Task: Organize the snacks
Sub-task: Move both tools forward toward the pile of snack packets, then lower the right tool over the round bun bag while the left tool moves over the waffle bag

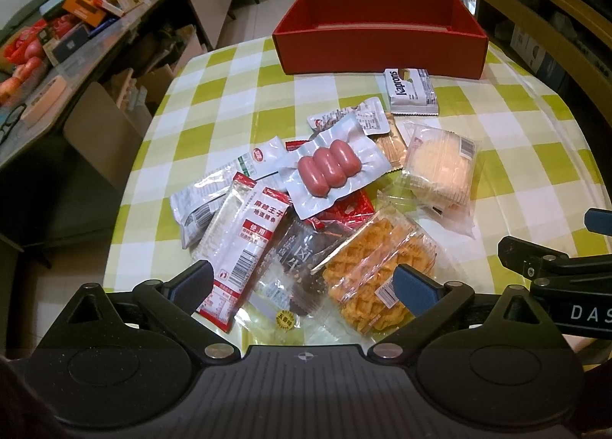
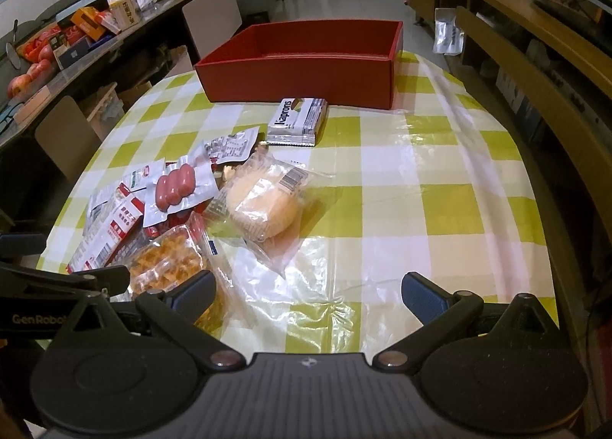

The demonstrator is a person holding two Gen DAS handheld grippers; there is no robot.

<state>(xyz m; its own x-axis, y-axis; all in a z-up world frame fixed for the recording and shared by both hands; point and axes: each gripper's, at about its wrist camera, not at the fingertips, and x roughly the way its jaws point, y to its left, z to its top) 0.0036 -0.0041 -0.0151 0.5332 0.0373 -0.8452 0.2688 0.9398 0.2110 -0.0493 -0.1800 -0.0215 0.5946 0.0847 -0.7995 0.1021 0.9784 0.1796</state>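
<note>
Nearest the left lens, the left hand-held gripper [image 1: 304, 280] hangs with its fingers spread wide and nothing between them, poised over the near edge of the snack pile. Just past its tips lie the waffle pack [image 1: 376, 272] at about 1 o'clock, a dark wrapped cake [image 1: 302, 267] at 12 and a long red-and-white packet [image 1: 244, 244] at 11. Farther out at 12 the sausage pack [image 1: 329, 167] rests on top of the heap, with a clear-wrapped bread bun [image 1: 440, 167] at 1 o'clock.

On the other side, the right hand-held gripper [image 2: 308, 293] is likewise spread and empty, over a bare patch of the checked worktop [image 2: 440, 179], the pile at its 10 to 11 o'clock. A white Kaprons wafer pack [image 2: 298, 121] lies apart from the heap at 12, just in front of the red box [image 2: 298, 77], which stands at the far end of the worktop; what shows of its inside looks empty.

By that reckoning the sorting has not begun. The next move likely calls for lowering one hand-held gripper onto a top-lying pack, such as the waffles or sausages, pinching a film edge without dragging its neighbours, then carrying it to the box
</note>
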